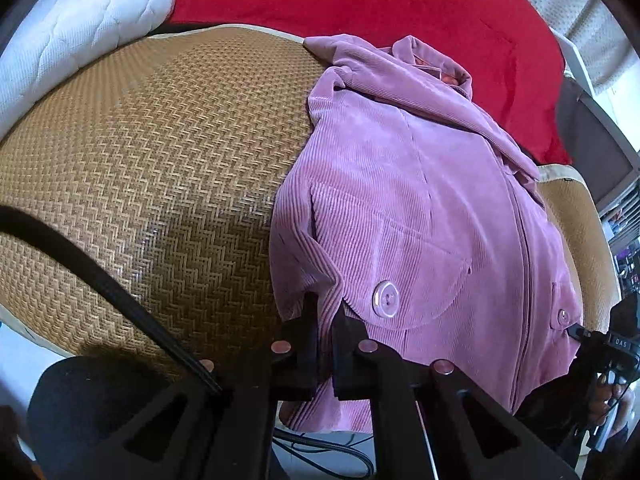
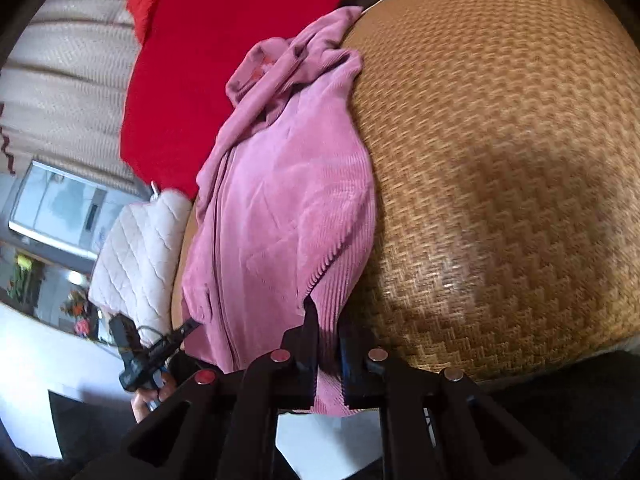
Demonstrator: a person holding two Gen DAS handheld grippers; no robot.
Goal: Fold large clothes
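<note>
Jacket: a pink corduroy jacket [image 1: 420, 208] lies front up on a woven mat [image 1: 152, 168], zip closed, collar at the far end, hem at the near edge
Pockets: two flap pockets near the hem, each with a pale button [image 1: 386, 298]
Left gripper: the left gripper [image 1: 325, 320] has its jaws clenched on the jacket's near hem corner, with corduroy pinched between the black fingers; in the right wrist view it [image 2: 188, 326] shows at the jacket's other lower edge
Right gripper: the right gripper [image 2: 326, 320] grasps the opposite hem corner, a fold of the cloth running down between its jaws; from the left wrist view it [image 1: 578, 332] sits at the jacket's far hem side, held by a hand [image 1: 608, 396]
Mat: brown herringbone weave, bare beside the jacket
Beyond: a red blanket [image 1: 360, 4] lies past the collar, touching it
Side: a white quilted pad [image 1: 76, 32] rests at the mat's far corner, apart from the jacket
</note>
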